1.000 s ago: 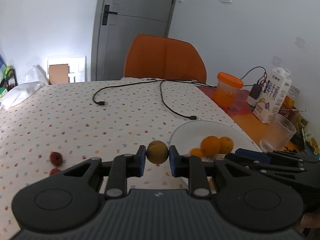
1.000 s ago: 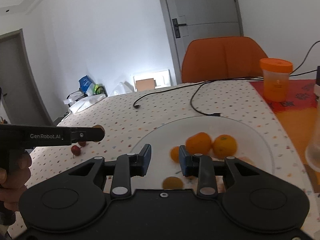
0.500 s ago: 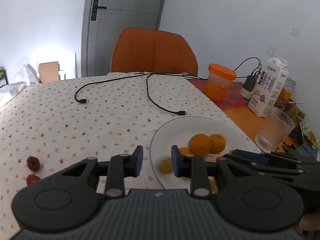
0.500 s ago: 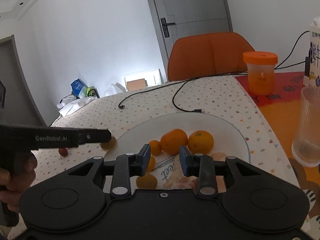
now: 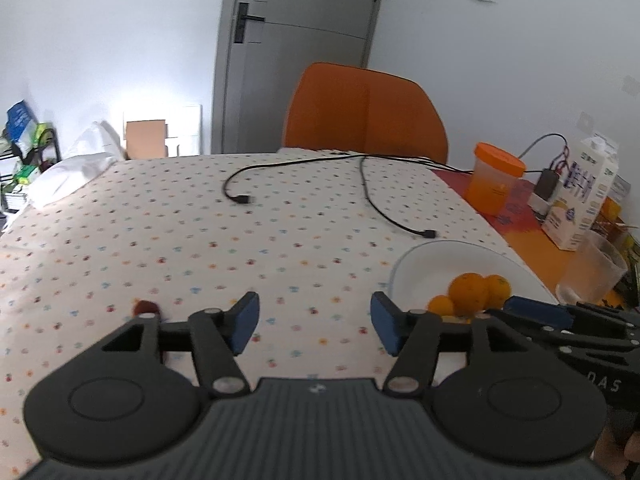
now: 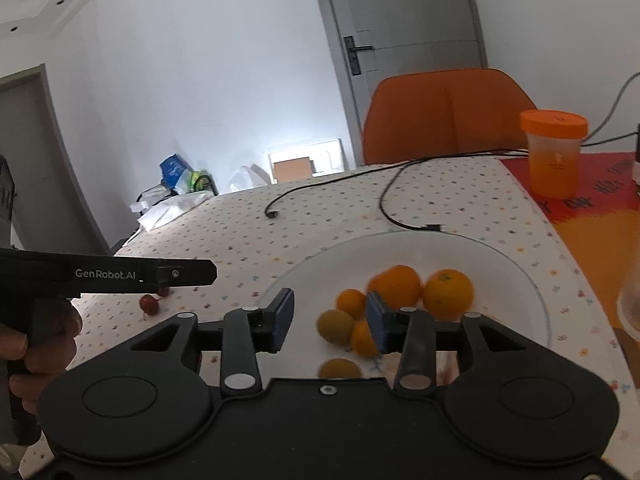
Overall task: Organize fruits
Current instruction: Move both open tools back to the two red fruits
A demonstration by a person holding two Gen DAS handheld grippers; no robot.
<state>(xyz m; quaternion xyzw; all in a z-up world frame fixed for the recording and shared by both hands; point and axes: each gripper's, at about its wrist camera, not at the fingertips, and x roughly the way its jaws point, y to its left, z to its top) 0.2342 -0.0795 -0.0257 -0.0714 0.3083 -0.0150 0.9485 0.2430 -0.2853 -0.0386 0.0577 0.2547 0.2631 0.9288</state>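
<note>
Left gripper (image 5: 314, 322): blue-padded jaws spread wide, nothing between them, over the dotted tablecloth (image 5: 200, 232).
Right gripper (image 6: 328, 322): jaws apart, empty, above the round white plate (image 6: 516, 280).
Plate contents: two large oranges (image 6: 396, 286), small orange fruits (image 6: 350, 302) and a yellow-green round fruit (image 6: 335, 326), all clustered together.
Off the plate: small dark red fruits (image 6: 149, 304) on the cloth, left of the plate; probably two, blurred.
Behind: orange-lidded plastic jar (image 6: 554, 152), black cables (image 5: 372, 196).
</note>
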